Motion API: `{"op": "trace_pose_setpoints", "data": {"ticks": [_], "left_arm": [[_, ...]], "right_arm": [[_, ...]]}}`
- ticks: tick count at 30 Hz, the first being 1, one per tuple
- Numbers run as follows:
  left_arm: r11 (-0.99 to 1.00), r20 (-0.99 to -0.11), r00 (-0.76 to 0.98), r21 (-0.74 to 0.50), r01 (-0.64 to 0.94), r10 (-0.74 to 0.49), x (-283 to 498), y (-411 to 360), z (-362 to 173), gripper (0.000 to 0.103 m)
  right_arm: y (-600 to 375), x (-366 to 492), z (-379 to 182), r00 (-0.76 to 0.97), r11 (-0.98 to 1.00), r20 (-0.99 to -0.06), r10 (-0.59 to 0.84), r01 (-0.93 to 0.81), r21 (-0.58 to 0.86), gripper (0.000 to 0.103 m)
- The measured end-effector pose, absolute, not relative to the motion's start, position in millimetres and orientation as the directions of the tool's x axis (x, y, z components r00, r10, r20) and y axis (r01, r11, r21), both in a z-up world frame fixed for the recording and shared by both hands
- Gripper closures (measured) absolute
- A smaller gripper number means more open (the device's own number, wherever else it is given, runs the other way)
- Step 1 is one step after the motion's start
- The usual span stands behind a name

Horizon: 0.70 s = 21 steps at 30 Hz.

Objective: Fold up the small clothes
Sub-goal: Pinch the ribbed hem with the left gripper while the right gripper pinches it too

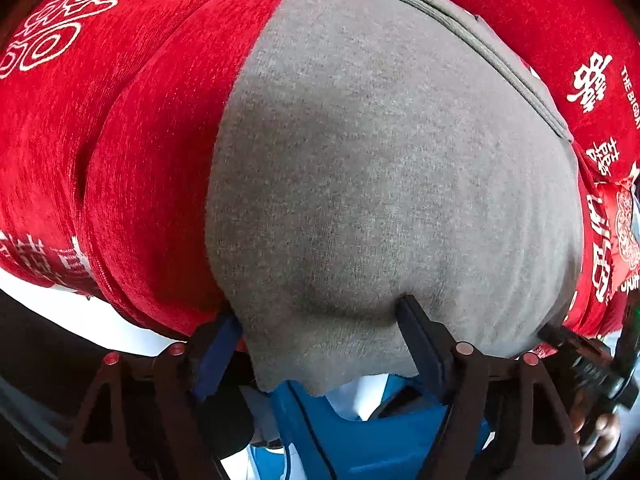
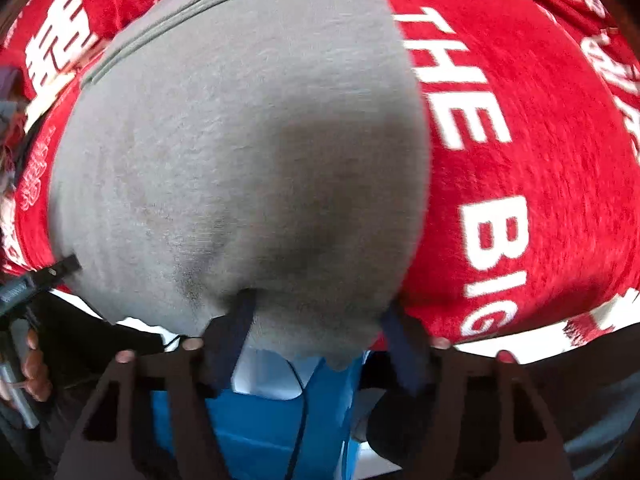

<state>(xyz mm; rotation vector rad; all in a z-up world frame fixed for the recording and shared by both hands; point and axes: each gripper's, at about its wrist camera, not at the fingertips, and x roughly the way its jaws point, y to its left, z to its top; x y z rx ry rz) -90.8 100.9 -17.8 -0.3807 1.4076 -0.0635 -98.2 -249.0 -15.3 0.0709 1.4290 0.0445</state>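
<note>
A small grey knit garment [image 1: 380, 168] lies flat on a red cloth [image 1: 132, 120] with white print. Its banded hem is at the far end. My left gripper [image 1: 316, 320] is open, its fingers [image 1: 416, 332] straddling the garment's near edge, one finger on top of the fabric and one at its left side. My right gripper [image 2: 320, 316] is open the same way at the near edge of the same grey garment [image 2: 240, 160], one finger [image 2: 240, 320] on the fabric and the other at its right side. The right gripper's tip also shows at the left wrist view's right edge [image 1: 560, 334].
The red cloth [image 2: 520, 140] covers the table with white letters and characters. A white table edge [image 1: 32, 292] shows below it. A blue and white object [image 1: 360, 420] sits under the grippers near the person. A hand [image 2: 32, 368] holds the other gripper.
</note>
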Motion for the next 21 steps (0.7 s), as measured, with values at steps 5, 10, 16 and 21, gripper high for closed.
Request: {"op": "trace_pose_setpoints", "data": {"ticks": [5,10,16,21], "left_arm": [[0.945,-0.933,0.218,-0.312,-0.095,-0.286,-102,91,-1,0.089],[0.949,-0.925,0.27,-0.301,-0.097,-0.266,-114,92,19,0.089],[0.905,-0.859,0.381,-0.409,-0.113,-0.341,-114,105,45,0.089],[0.882,-0.807,0.469,-0.457,-0.11,-0.359,-102,112,65,0.089]], "right_arm": [[-244,-110,5,0.204,0.991,-0.97,0.132,-0.033,0.128,0.092],[-261,-121,31,0.283,0.979,-0.937,0.204,-0.034,0.203,0.092],[-283,-124,71,0.424,0.942,-0.846,0.324,-0.063,0.329,0.092],[-289,-115,90,0.502,0.911,-0.775,0.384,-0.07,0.406,0.092]]}}
